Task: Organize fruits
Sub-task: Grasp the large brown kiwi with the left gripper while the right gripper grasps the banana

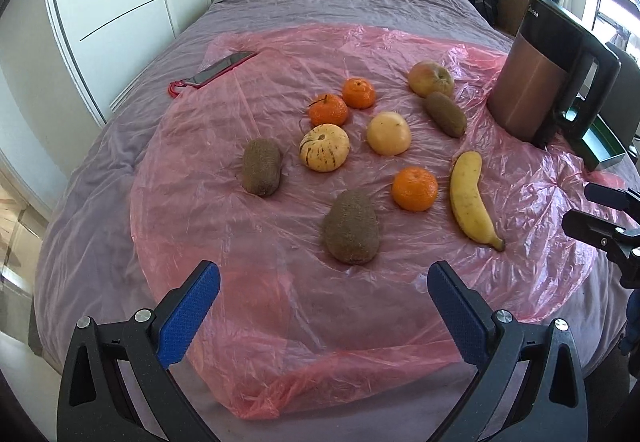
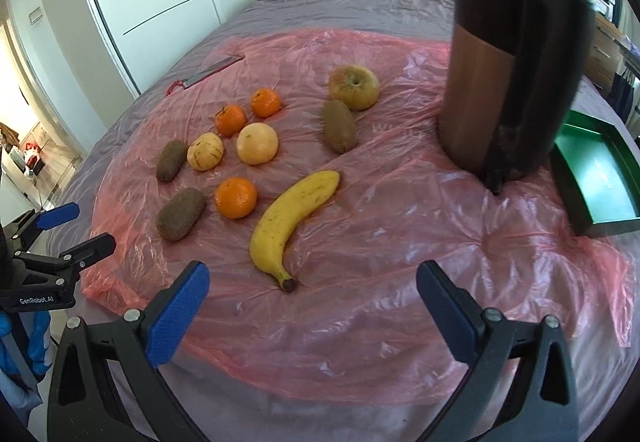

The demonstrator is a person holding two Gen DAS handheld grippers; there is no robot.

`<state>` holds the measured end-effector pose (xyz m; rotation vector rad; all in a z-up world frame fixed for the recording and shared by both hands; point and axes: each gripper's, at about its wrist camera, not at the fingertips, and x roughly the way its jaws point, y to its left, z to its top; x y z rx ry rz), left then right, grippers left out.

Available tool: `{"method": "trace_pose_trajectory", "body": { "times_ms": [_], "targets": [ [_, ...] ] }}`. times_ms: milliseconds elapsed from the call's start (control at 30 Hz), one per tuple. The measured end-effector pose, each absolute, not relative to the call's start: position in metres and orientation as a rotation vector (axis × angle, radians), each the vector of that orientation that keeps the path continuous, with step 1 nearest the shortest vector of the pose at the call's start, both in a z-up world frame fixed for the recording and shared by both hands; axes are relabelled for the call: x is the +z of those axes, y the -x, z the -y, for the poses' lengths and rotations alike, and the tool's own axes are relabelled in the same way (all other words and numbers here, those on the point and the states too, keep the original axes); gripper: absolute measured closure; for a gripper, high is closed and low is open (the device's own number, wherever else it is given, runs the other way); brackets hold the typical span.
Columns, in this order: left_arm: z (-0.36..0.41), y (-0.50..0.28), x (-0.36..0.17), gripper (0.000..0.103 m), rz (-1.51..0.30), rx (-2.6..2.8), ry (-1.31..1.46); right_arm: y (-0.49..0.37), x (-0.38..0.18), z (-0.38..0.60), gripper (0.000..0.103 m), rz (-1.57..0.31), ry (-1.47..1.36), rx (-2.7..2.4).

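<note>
While banana [image 2: 294,211] lies ahead | right gripper [image 2: 312,294] spread, empty

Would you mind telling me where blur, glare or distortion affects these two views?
Right wrist view: the kettle looks soft and smeared; the plastic sheet shows glare. Left wrist view: fruit is sharp, fisheye bends the wardrobe, the window is blown out.
</note>
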<state>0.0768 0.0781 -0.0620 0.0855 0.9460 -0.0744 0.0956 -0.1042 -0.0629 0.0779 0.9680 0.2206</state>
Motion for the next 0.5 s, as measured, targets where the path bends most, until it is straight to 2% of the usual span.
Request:
{"method": "trace_pose_trajectory", "body": {
  "times_ms": [100,167,233,300,433,500],
  "targets": [
    [-0.071,-0.092,-0.073,0.002,-0.973,-0.095,-0.124,-0.111,-0.08,0.089,0.0,-1.018,-0.074,0.251],
    [-0.064,-0.102,-0.08,0.007,-0.994,-0.108,-0.137,-0.12,-0.09,0.08,0.0,-1.048,-0.075,0.27],
    [-0.059,-0.113,-0.089,0.019,-1.024,-0.121,-0.142,-0.13,-0.1,0.074,0.022,-1.081,-0.09,0.286],
    [-0.056,-0.122,-0.096,0.026,-1.047,-0.133,-0.137,-0.14,-0.108,0.073,0.029,-1.103,-0.121,0.292],
    [-0.052,-0.135,-0.108,0.037,-1.082,-0.143,-0.135,-0.157,-0.117,0.07,0.065,-1.132,-0.17,0.314],
    [-0.054,-0.141,-0.113,0.042,-1.099,-0.149,-0.124,-0.164,-0.121,0.067,0.072,-1.143,-0.17,0.32]
  ]
}}
